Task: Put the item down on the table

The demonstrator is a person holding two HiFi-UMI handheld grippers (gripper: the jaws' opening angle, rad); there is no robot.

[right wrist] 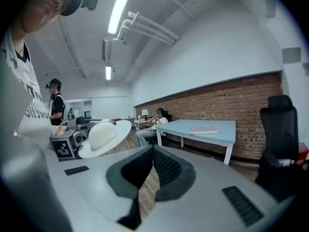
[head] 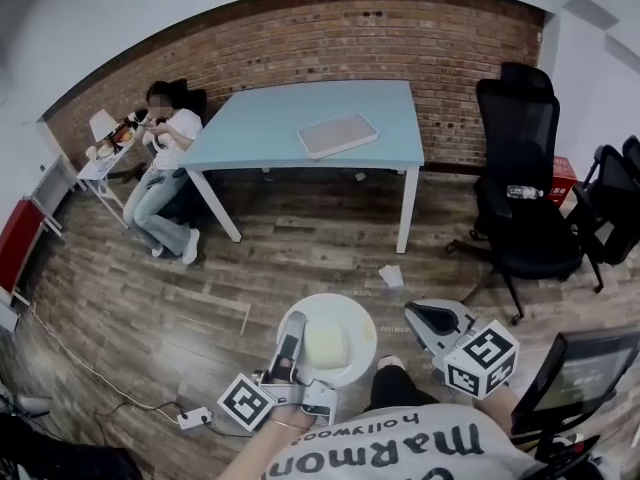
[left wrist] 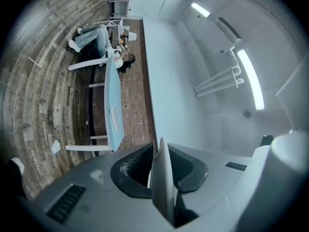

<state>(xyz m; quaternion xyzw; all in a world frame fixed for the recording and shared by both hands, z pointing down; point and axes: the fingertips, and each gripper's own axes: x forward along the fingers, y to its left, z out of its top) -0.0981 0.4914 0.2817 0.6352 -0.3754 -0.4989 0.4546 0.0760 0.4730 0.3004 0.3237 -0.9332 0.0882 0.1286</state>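
A white brimmed hat (head: 327,343) hangs low over the wooden floor in front of me. My left gripper (head: 289,351) is shut on its brim at the left side. In the left gripper view the thin white brim (left wrist: 163,182) stands edge-on between the closed jaws. My right gripper (head: 432,319) is to the right of the hat, apart from it, shut and holding nothing. The right gripper view shows the hat (right wrist: 104,134) at left. The light blue table (head: 260,118) stands well ahead by the brick wall.
A flat pale tray (head: 338,134) lies on the table. A person (head: 165,168) sits at the table's left end. Black office chairs (head: 520,188) stand at right, a monitor (head: 585,368) at lower right. A paper scrap (head: 391,276) and a power strip (head: 195,418) lie on the floor.
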